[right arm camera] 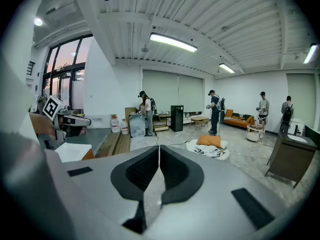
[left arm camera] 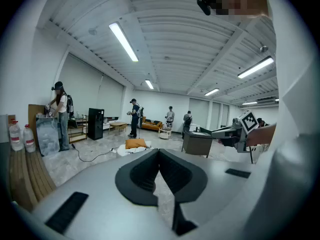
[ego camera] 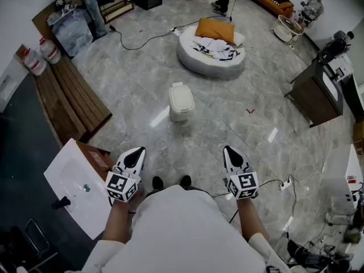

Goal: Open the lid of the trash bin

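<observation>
Head view: the bin point(ego camera: 181, 108) stands alone on the floor point(ego camera: 227, 135), well ahead of my feet, with its lid point(ego camera: 180, 94) down. The left hand-held gripper point(ego camera: 135, 154) and the right hand-held gripper point(ego camera: 230, 152) hang low, one on each side of my body and well apart from the bin. The task has not begun. The bin looks small and light and the floor is glossy. If I push at the lid from the front, I expect the whole bin to slide or tip rather than open. A cord point(ego camera: 272, 182) lies on the floor just beside my right side, and a careless step forward could catch it.

Left gripper view: the left hand-held gripper point(left arm camera: 159, 153) has its jaws pressed together with nothing between them. This camera looks out across the room, and the bin does not show in it. I cannot aim from here until I tilt down, so a blind reach could miss the lid's edge. With the jaws together I could not pinch the edge either, and the tips might skate off the smooth top.

Right gripper view: the right hand-held gripper point(right arm camera: 159, 149) is likewise closed on nothing and pointed level, with no bin in sight. If both come in together, I judge they could knock each other or the bin.
</observation>
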The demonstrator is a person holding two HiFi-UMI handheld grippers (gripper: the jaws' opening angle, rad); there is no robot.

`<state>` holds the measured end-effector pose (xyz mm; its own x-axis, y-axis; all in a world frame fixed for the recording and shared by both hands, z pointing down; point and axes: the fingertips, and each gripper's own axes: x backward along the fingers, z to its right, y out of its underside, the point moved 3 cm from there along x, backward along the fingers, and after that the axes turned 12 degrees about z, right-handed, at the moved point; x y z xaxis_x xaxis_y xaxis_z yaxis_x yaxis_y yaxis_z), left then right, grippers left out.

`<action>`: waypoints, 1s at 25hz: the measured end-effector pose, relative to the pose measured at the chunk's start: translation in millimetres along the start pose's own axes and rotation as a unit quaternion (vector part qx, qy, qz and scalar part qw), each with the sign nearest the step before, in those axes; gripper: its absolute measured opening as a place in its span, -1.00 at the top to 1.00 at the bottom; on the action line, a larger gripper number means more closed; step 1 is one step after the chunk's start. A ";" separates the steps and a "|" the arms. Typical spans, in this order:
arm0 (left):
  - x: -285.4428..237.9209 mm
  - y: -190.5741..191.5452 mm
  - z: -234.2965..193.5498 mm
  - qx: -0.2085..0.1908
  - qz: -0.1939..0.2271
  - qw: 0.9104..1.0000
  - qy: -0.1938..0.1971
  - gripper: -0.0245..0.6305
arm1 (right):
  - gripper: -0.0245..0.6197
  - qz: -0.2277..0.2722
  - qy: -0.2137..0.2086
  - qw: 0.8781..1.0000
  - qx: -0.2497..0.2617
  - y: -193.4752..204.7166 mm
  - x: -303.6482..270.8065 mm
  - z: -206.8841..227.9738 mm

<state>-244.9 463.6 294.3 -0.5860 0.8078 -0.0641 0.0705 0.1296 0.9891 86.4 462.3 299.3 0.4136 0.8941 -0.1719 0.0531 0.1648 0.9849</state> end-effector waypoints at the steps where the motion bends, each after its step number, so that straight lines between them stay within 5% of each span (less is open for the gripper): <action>1: -0.5 0.1 0.4 0.000 0.000 1.000 0.000 0.87 | 0.82 0.000 0.000 1.000 0.000 -0.3 0.3 1.1; 25: -21.5 2.9 20.3 -0.010 -0.003 1.000 -0.025 0.87 | 0.82 0.011 -0.018 1.000 -0.003 -0.4 -6.6 37.9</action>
<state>-215.7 458.3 295.8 -0.5445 0.8353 -0.0755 0.0506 0.1226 0.9912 118.1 440.5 300.8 0.4478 0.8816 -0.1494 0.0383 0.1480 0.9882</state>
